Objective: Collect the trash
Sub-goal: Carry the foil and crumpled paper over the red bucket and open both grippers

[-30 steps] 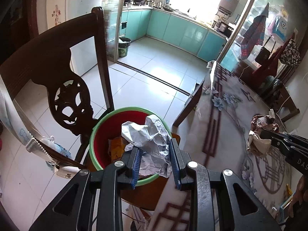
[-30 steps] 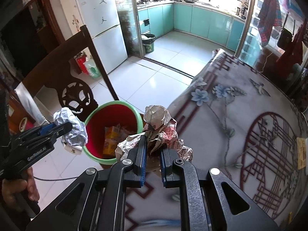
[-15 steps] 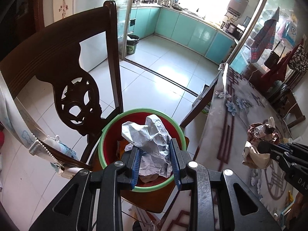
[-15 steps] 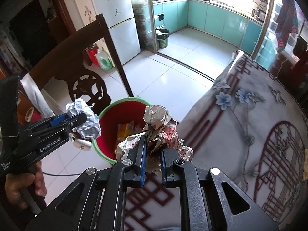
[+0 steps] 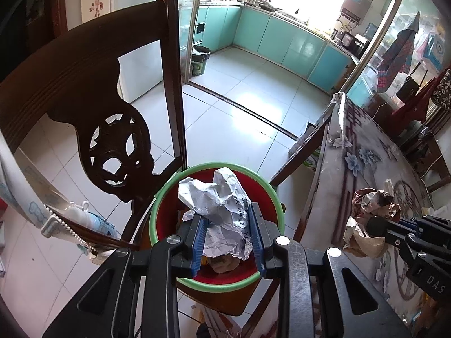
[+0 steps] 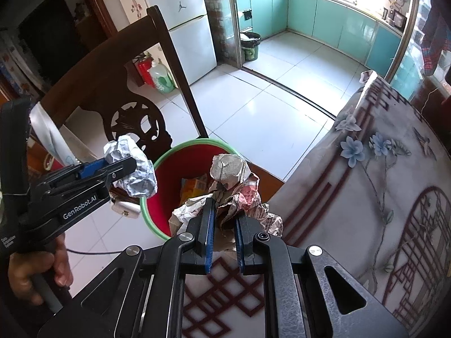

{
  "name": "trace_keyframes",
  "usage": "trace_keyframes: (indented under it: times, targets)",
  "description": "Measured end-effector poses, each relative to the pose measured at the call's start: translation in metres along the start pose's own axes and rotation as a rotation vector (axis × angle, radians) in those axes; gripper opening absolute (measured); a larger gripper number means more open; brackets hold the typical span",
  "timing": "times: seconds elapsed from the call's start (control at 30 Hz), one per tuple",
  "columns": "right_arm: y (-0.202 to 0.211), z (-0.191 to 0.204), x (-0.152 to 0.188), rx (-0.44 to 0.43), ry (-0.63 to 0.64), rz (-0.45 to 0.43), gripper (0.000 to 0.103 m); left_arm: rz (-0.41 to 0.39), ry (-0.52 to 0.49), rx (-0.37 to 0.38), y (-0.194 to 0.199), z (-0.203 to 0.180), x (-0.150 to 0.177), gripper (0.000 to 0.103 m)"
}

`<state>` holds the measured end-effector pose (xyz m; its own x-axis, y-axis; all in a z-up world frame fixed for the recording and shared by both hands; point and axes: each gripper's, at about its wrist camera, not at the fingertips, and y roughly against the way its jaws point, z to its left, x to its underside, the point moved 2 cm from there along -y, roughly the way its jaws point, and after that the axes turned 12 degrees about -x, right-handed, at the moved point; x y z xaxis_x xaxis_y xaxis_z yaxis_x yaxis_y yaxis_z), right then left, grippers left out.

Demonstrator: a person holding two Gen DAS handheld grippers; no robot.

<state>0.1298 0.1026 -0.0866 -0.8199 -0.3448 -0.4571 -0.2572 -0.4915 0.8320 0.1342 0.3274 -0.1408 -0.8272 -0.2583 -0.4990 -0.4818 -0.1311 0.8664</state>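
My left gripper is shut on a crumpled white paper ball and holds it right above the red bin with a green rim, which stands on a chair seat. The ball and left gripper also show in the right wrist view, at the bin's left rim. My right gripper is shut on a crumpled brown and pink paper wad, held over the table edge beside the bin. That wad shows at right in the left wrist view. Trash lies inside the bin.
A dark carved wooden chair back rises just left of the bin. The table with a flowered cloth is at right. White tiled floor leads to a teal kitchen with a small dark bin. A fridge stands at back left.
My left gripper has moved forward with the white paper ball until it is over the bin's middle. My right gripper has moved its wad closer to the bin's edge.
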Motion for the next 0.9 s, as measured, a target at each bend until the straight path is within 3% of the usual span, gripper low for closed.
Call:
trace_keyframes:
  times: [0.9]
  targets:
    - [-0.073,-0.014,-0.019,-0.075,0.028,0.130,0.012,0.187,-0.040,-0.092,-0.102,-0.009,0.001,0.027]
